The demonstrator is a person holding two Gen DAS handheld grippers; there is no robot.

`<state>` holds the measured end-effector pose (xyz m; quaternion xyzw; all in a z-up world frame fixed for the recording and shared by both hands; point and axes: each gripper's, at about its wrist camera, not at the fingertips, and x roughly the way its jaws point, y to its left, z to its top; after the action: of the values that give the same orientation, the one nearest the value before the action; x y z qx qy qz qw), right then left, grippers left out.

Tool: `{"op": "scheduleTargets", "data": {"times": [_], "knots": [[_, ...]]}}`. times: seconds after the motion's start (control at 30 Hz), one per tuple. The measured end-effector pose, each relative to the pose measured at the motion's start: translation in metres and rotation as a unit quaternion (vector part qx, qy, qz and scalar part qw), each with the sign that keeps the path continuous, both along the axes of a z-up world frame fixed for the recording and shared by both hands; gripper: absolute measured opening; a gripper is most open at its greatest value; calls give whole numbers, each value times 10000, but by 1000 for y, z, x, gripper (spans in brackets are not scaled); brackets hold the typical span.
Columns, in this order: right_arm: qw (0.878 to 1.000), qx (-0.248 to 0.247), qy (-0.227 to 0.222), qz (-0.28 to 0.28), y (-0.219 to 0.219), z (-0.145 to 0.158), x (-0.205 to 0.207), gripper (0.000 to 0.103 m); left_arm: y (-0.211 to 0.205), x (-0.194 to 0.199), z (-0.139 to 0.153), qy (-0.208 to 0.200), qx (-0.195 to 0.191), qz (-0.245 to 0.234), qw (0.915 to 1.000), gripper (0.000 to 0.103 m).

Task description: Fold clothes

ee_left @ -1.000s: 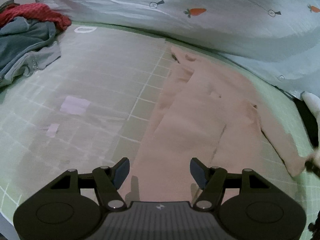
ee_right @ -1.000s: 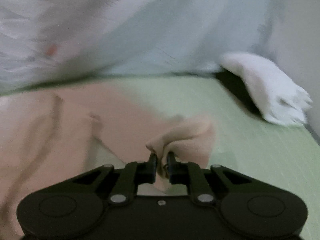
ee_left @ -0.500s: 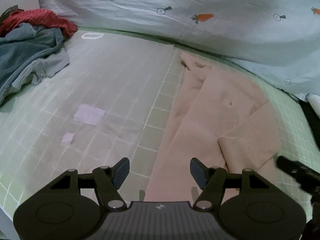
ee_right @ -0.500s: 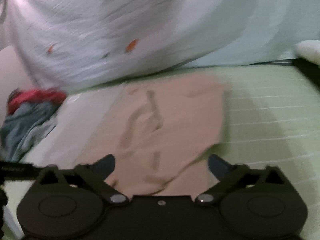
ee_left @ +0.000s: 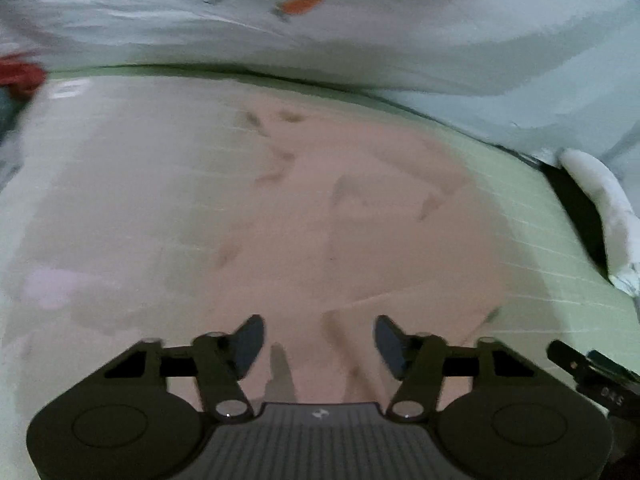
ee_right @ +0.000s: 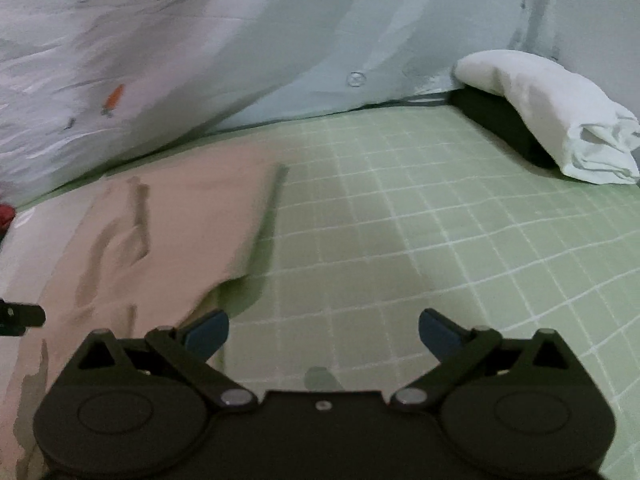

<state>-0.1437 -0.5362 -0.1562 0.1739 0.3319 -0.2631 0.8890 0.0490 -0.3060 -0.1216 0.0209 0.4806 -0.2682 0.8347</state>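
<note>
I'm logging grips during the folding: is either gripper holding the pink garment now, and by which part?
Neither. The right gripper is wide open over the green sheet; the left gripper is closing above the pink garment, not gripping it.

The right claw (ee_right: 323,330) stands with its jaws spread wide and nothing between them, hovering over the green grid-patterned sheet (ee_right: 420,240) of the bed. To its left lies the peach garment (ee_right: 168,232), spread flat with a straight folded edge on its right side, its near corner just beside the claw's left fingertip (ee_right: 208,330). A pale quilt (ee_right: 200,40) with small carrot prints rises behind, a rolled white cloth (ee_right: 552,112) lies at the far right, and a dark piece of the other claw (ee_right: 20,316) pokes in at the left edge.
</note>
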Motion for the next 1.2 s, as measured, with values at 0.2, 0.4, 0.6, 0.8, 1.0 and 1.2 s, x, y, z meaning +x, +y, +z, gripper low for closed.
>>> {"op": "scheduleTargets", "data": {"times": [0.2, 0.4, 0.6, 0.8, 1.0, 1.2], "knots": [[9997, 124, 173, -133, -21, -5, 18, 103, -33, 18, -21, 239, 475, -208, 9984, 52], [9989, 213, 407, 43, -15, -21, 21, 102, -35, 14, -32, 437, 356, -410, 9976, 51], [9982, 276, 539, 51, -15, -28, 23, 102, -22, 18, -27, 603, -128, -317, 9976, 6], [9970, 215, 733, 90, -12, -32, 24, 103, 0, 34, 12, 311, -694, -144, 9970, 5], [9949, -29, 974, 252, -4, -36, 30, 103, 46, 78, 53, -533, -720, 444, 9950, 5], [9947, -34, 992, 257, -3, -35, 31, 103, 98, 130, 74, -1170, -436, 1686, 9777, 6]]}}
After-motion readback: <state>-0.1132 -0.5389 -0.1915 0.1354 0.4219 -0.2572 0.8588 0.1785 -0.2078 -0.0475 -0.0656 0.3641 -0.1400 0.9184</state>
